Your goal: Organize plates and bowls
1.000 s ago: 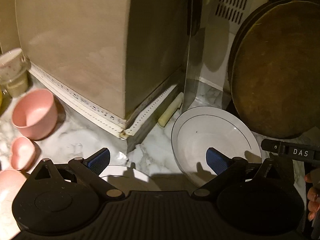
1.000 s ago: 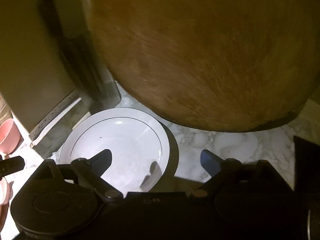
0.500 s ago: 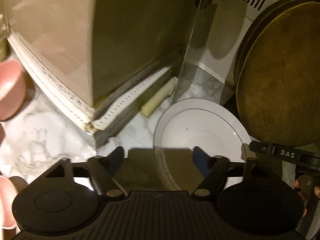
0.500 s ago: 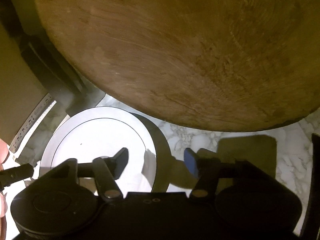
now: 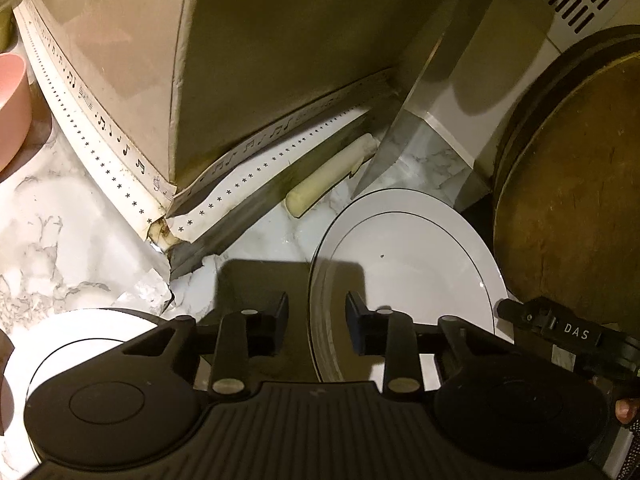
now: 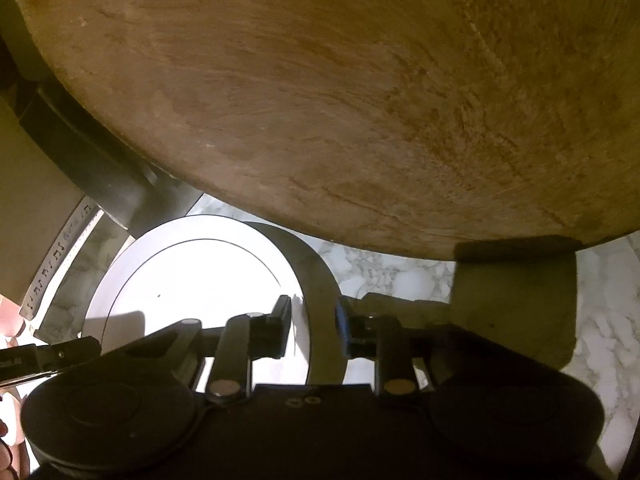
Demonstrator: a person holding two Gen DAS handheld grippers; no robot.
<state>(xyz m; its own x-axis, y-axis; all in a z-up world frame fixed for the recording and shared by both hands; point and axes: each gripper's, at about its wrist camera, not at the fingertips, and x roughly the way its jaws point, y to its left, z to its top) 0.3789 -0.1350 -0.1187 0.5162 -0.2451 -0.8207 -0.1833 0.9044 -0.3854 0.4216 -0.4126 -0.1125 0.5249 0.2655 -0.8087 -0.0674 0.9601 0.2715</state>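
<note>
A white deep plate with a thin dark ring (image 5: 404, 252) sits on the marble counter; it also shows in the right wrist view (image 6: 192, 276). My left gripper (image 5: 317, 320) straddles its left rim with the jaws narrowed around it. My right gripper (image 6: 313, 320) straddles its right rim, jaws equally close. Whether the pads touch the rim I cannot tell. A second white plate (image 5: 80, 340) lies at the lower left, partly under my left gripper. A pink bowl (image 5: 12, 112) stands at the far left edge.
A large round wooden board (image 6: 340, 92) leans close behind and right of the plate. A beige box with music-note trim (image 5: 180, 60) stands to the left. A cream stick (image 5: 328, 176) and a cleaver blade (image 5: 436, 112) lie behind the plate.
Both grippers moved in onto the plate's opposite rims and their jaws narrowed from wide open to close around the rim. The left view shifted right, so the pink bowls slid out.
</note>
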